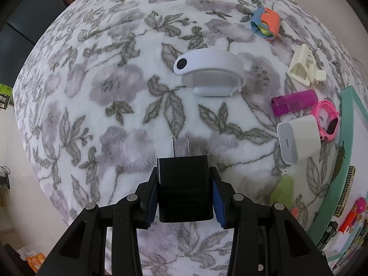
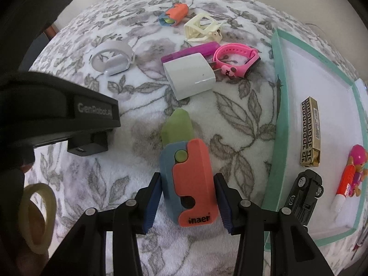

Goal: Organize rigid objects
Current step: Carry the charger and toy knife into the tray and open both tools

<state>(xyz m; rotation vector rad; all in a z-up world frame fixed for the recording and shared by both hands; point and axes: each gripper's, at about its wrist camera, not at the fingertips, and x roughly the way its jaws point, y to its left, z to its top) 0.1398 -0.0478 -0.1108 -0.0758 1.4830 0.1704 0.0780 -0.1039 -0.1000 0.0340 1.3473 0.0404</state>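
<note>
My left gripper [image 1: 184,192] is shut on a black plug adapter [image 1: 183,187], prongs pointing forward, above the floral blanket; the adapter also shows in the right wrist view [image 2: 88,143]. My right gripper [image 2: 188,203] is open around an orange-and-blue toy knife [image 2: 189,184] with a green blade, lying on the blanket; the pads stand a little off its sides. A white charger [image 2: 189,79], a purple lighter [image 2: 191,50], a pink watch [image 2: 237,59], a white band [image 2: 113,61], a cream clip [image 2: 202,27] and a second orange-blue toy [image 2: 174,15] lie beyond.
A teal-rimmed white tray [image 2: 279,96] at the right holds a patterned gold lighter [image 2: 310,133], a black toy car [image 2: 303,197] and a pink-and-orange figure [image 2: 350,172]. A yellowish ring [image 2: 38,216] shows at the lower left.
</note>
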